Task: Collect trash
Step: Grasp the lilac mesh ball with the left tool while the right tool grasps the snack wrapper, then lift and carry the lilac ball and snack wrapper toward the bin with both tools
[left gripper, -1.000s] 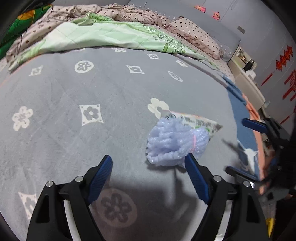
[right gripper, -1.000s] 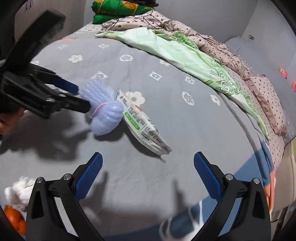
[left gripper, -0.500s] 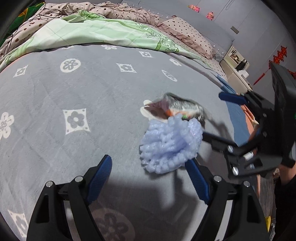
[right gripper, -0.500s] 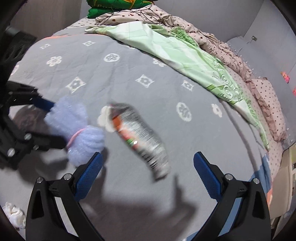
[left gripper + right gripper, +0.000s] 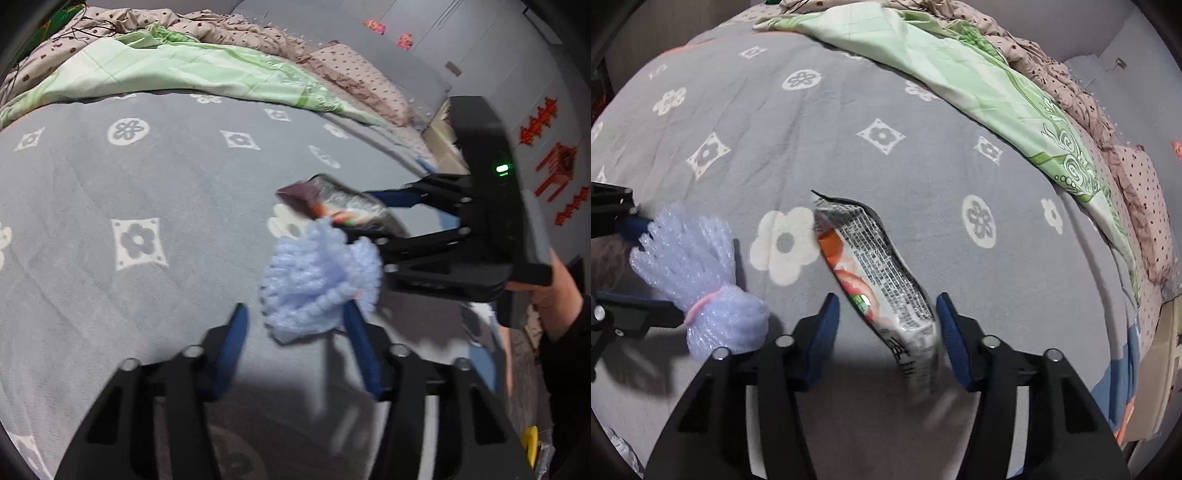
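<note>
On the grey flowered blanket [image 5: 140, 192] lies a pale blue bubble-wrap bundle [image 5: 317, 280] tied with a pink band. It sits between the fingers of my left gripper [image 5: 297, 334], against the right pad, with a gap at the left pad. These jaws are closing. Beside it lies a silver and orange snack wrapper [image 5: 882, 288]. My right gripper [image 5: 888, 326] straddles the wrapper's near end, which touches the right pad; these jaws are closing too. Each view shows the other gripper: the right gripper [image 5: 373, 218] around the wrapper, the left gripper [image 5: 650, 267] around the bundle [image 5: 701, 280].
A green quilt [image 5: 960, 70] and brown dotted bedding [image 5: 258, 33] lie heaped along the far side of the bed. The bed edge, a bedside cabinet [image 5: 439, 125] and red wall decorations [image 5: 554, 166] are to the right. A person's hand [image 5: 554, 291] holds the right gripper.
The right gripper swung in from the right and came down over the snack wrapper. Both grippers' jaws have narrowed around their items. The left gripper has barely moved.
</note>
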### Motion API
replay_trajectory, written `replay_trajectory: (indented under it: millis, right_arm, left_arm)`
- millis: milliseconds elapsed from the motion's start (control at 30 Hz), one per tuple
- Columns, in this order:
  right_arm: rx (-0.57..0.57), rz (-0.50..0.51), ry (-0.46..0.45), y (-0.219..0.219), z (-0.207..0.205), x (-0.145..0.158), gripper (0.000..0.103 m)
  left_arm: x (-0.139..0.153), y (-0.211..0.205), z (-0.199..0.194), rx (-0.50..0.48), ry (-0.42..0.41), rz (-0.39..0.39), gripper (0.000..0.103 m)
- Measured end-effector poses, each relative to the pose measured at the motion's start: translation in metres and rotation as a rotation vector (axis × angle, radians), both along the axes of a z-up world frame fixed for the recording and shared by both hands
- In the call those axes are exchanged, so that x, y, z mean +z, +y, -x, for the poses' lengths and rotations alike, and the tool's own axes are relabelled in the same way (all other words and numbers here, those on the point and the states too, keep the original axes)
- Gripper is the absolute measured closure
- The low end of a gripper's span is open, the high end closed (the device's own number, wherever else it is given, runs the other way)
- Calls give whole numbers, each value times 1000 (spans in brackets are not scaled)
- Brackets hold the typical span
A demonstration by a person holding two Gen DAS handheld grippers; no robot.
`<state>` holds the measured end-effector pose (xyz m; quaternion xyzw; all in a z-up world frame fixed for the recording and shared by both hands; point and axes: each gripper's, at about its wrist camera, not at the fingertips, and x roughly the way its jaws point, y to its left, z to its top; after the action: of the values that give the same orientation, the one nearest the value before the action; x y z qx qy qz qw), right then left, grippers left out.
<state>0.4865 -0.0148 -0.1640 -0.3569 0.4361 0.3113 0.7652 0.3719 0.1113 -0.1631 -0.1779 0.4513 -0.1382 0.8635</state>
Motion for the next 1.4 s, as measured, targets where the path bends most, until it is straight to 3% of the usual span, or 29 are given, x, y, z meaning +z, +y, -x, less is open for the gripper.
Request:
replay_trajectory:
  millis: [133,333,367,567,767,1100,1400]
  right_arm:
    - [-18,11,-12,6,7,-1,68]
    - [-165,9,-48,-1,11,3,70]
    - [-200,-5,-53,-4,11,6,70]
    - [-271,-109,-59,-21,27,33,70]
    - [-292,-114,-85,-37,62,59,70]
    - [-331,-181,-109,-68,159,109,69]
    - [-407,-225,-97,-101,246,120,69]
  left_arm:
    - [4,-10,2,-12,-37,-52,64]
    - [9,-4,4,13,-62,-23,83]
    - [10,-2,7,12,-64,-21,90]
    - [18,10,20,22,-70,-15,92]
    - [37,17,43,48,-103,-1,92]
    - [97,20,104,71,-200,-25,92]
    - [122,11,174,61,-244,-39,92]
